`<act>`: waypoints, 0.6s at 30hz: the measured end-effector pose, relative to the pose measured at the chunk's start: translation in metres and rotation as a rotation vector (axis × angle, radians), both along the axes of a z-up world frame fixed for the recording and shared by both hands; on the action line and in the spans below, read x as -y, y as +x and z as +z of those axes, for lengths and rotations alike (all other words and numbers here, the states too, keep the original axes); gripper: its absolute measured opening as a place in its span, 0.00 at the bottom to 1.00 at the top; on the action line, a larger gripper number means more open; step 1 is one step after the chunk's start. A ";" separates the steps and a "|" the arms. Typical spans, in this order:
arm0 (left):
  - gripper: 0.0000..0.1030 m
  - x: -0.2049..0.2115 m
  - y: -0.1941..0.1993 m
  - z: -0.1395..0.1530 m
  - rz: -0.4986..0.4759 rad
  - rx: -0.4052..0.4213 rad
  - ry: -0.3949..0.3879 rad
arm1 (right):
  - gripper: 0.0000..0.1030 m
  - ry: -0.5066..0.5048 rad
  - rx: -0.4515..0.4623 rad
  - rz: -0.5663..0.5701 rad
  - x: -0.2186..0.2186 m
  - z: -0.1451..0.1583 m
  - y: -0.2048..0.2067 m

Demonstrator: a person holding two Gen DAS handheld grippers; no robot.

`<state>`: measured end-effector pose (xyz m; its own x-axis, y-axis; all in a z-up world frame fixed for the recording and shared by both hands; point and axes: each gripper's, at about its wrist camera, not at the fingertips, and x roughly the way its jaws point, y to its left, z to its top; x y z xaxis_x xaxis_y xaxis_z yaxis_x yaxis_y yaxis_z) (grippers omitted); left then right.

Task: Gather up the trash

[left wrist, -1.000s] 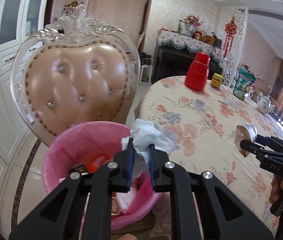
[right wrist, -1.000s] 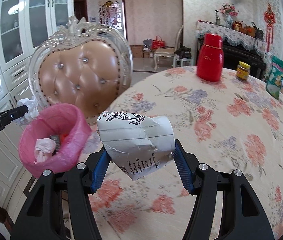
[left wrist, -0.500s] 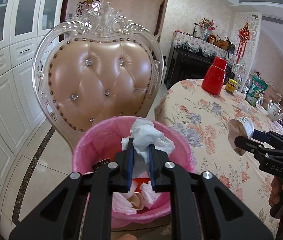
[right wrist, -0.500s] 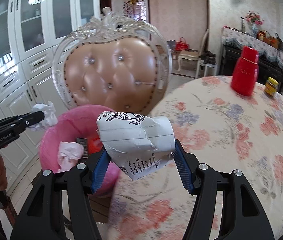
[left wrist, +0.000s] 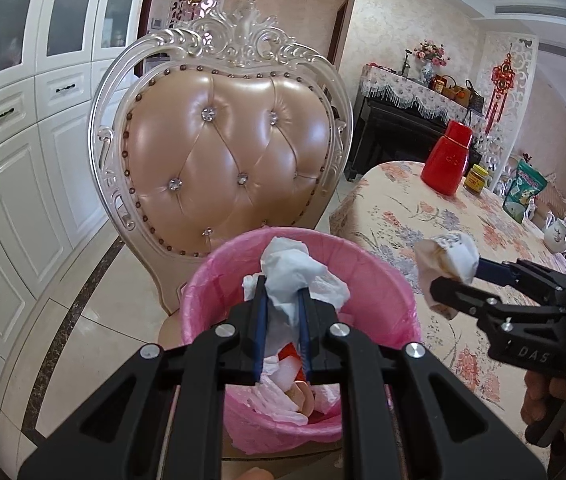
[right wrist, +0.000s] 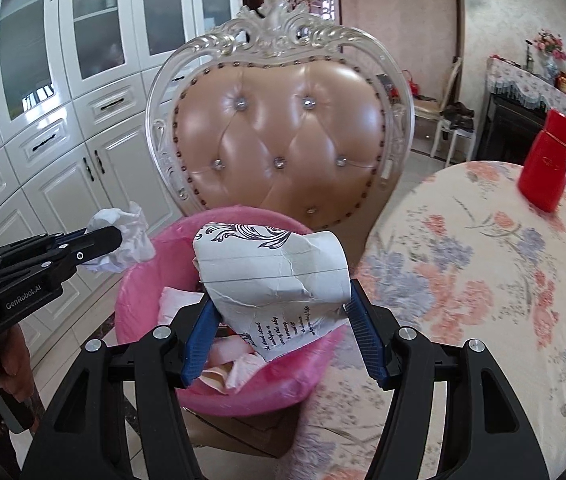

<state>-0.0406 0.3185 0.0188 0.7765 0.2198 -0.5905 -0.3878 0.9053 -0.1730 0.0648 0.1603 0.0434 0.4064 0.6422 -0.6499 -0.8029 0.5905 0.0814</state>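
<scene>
Left claw [left wrist: 282,300] tight on tissue [left wrist: 295,272]; right claw [right wrist: 279,312] on crumpled, perhaps paper, cup [right wrist: 275,268]

Bright, even daylight. Glare streaks the padded chair back [left wrist: 227,160] and the cabinet doors [right wrist: 95,32]. Fisheye bending curves the edges; corners are black. The tablecloth [right wrist: 503,280] is slightly blurred.

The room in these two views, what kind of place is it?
Most likely a dining room in a home. A table with a floral cloth stands beside an ornate padded chair, white cabinets line the wall, and a teapot sits on the table.
</scene>
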 end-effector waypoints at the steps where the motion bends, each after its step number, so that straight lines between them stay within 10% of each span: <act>1: 0.14 -0.002 0.000 -0.001 0.001 -0.001 -0.002 | 0.58 -0.002 -0.004 0.007 -0.004 -0.001 0.000; 8: 0.22 -0.012 -0.001 -0.001 0.005 0.005 -0.020 | 0.62 0.001 -0.012 0.034 -0.019 -0.006 0.000; 11: 0.47 -0.015 -0.001 0.000 0.006 0.010 -0.030 | 0.67 -0.001 -0.013 0.030 -0.020 -0.007 0.002; 18: 0.47 -0.011 0.000 0.001 -0.001 0.011 -0.028 | 0.69 -0.005 0.000 0.010 -0.015 -0.010 0.005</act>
<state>-0.0403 0.3298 0.0195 0.7833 0.2028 -0.5877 -0.3850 0.9005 -0.2023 0.0699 0.1756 0.0337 0.4001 0.6432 -0.6528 -0.8089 0.5827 0.0784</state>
